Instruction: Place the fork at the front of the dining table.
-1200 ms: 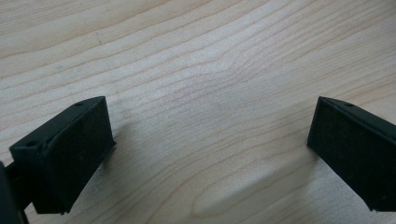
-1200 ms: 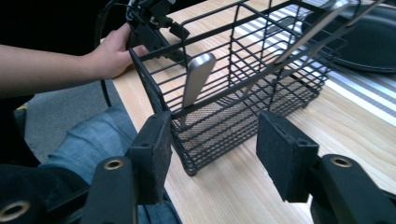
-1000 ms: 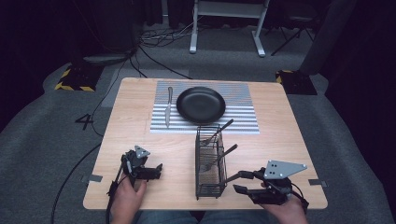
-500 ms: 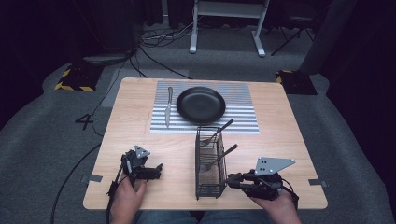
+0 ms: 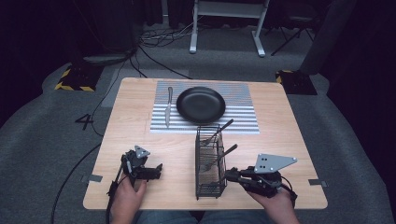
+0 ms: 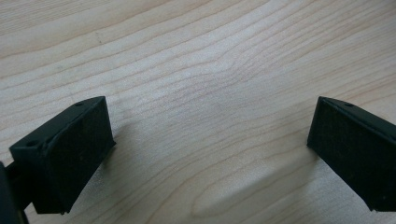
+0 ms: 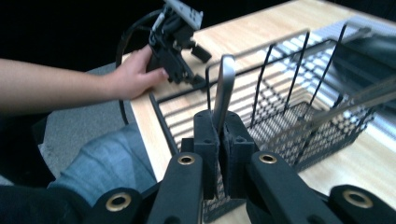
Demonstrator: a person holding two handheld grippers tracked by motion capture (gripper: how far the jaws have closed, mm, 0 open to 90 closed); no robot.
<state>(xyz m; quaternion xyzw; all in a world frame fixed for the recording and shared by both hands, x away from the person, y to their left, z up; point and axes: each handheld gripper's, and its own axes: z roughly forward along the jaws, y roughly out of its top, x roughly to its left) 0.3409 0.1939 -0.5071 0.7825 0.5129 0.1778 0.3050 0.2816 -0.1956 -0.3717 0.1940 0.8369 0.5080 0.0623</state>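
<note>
Between right tool [image 7: 220, 140] pads: utensil handle [image 7: 223, 88] at basket [image 7: 299, 140] rim, jaws just closed, now clamped. Lift-out next, likely. Left tool [image 6: 205, 154] apart, idle over tabletop [image 6: 210, 56].

High view looks down; both views share the wire basket [image 5: 210, 161].

Wire basket [image 5: 209, 161] stands on the table [image 5: 285, 154] near its front edge, between the two grippers: left gripper [image 5: 156, 171] well to its left, right gripper [image 5: 229, 175] touching its right side. Utensil handles [image 5: 224, 126] lean out of the basket. Behind it lies a striped mat [image 5: 243, 114] bearing a pan [image 5: 201, 104]; a knife [image 5: 168, 106] lies left of the pan.
</note>
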